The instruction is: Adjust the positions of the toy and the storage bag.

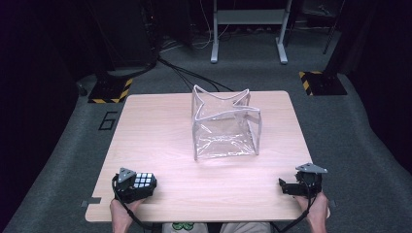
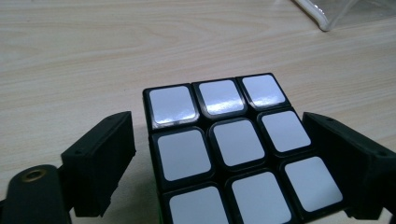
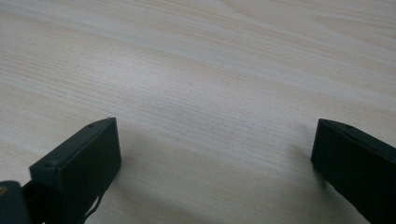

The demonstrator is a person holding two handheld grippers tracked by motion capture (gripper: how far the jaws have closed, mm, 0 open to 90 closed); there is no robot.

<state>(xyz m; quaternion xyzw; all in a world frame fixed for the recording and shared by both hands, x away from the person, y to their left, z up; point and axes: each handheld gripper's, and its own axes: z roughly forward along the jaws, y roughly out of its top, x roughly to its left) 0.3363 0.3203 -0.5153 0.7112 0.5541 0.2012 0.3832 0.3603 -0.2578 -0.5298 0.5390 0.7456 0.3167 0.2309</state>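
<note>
left gripper (image 2: 219,163) straddles the cube (image 2: 224,149) at the worktop's (image 1: 204,179) near-left edge; fingers (image 2: 100,163) wide, w/ a gap on the left, not clamped. should center, then squeeze evenly. right gripper (image 3: 210,163) open, empty.

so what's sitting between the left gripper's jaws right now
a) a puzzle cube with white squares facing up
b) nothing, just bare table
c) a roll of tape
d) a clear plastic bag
a: in the left gripper view the puzzle cube sits between the two black jaws of the left gripper, its white squares facing the camera, with a gap visible on the left side; the clear bag stands farther out on the table.
</note>
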